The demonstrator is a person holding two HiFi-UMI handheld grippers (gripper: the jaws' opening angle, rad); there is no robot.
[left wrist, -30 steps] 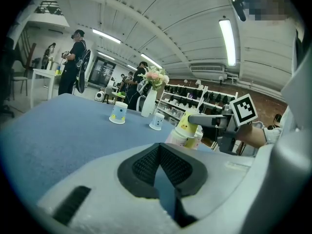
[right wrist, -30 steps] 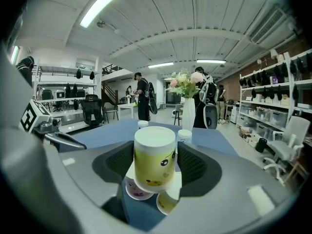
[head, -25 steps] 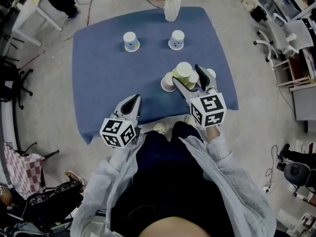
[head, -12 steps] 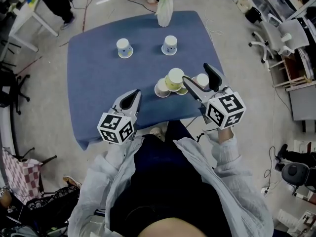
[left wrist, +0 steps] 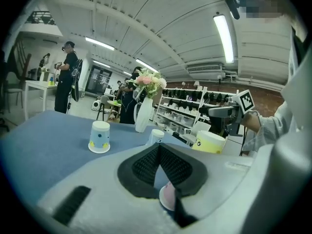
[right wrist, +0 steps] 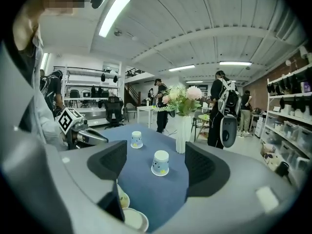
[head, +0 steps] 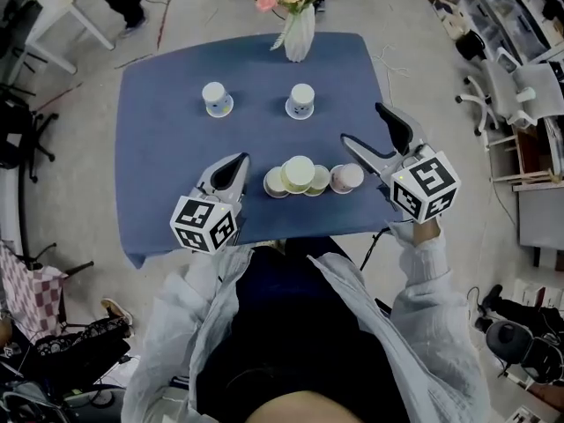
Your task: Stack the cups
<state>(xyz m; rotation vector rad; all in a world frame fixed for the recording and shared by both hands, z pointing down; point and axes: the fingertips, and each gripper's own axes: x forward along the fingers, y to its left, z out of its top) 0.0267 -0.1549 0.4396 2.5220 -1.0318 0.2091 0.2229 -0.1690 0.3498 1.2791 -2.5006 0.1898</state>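
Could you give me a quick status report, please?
Left gripper shut, right gripper open, both empty. Pale yellow paper cup clustered with three other cups near blue table's front edge; two white upturned paper cups behind. Nothing blocking.

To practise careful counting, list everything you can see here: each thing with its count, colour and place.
table: one, blue cloth, centre of the head view
vase: one, white, pink flowers, table's far edge
far cups: two, white, upside down, apart, before the vase
near cups: about four, cream, yellow-green, pinkish, close-set row by the near edge
people: several, dark clothes, standing beyond the table
left gripper: one, grey, jaws shut and empty, left of the near row
right gripper: one, grey, jaws open and empty, right of the near row
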